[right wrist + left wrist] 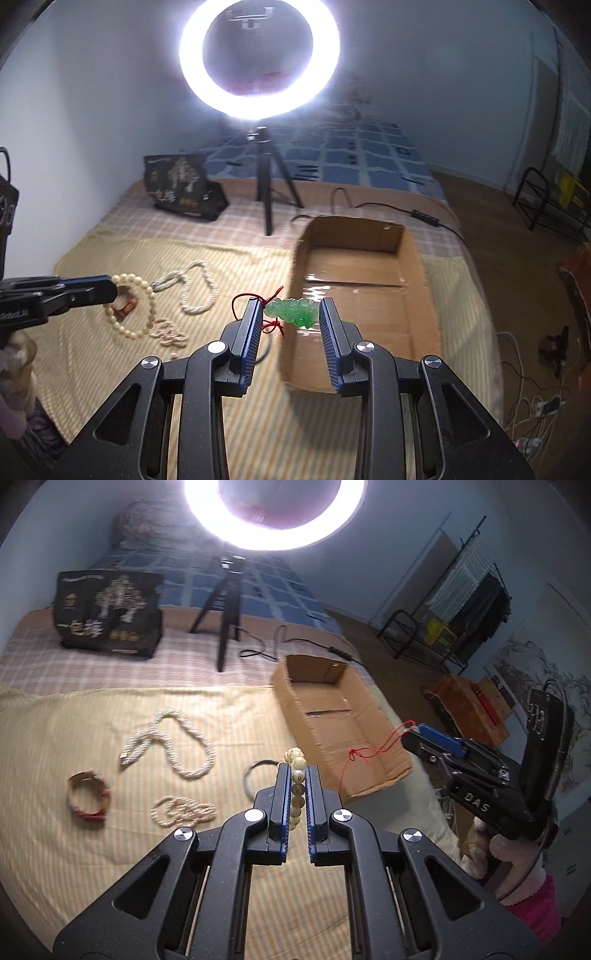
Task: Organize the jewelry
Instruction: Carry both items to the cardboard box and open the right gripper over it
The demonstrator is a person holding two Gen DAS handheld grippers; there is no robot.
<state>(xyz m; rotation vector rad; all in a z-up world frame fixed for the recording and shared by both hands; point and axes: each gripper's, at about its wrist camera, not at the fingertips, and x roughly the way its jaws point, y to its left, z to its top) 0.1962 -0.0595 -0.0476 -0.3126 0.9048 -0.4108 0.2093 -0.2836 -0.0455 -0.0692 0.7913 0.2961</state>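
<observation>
Your left gripper (298,775) is clenched on the cream bead bracelet (297,788), lifted above the yellow striped cloth (74,731). Your right gripper (291,314) grasps the green jade pendant (293,312) on its red cord, before the cardboard box (417,258); its body reads "DAS"

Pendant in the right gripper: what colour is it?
Green pendant on a red cord, clearest in the right wrist view.
</observation>
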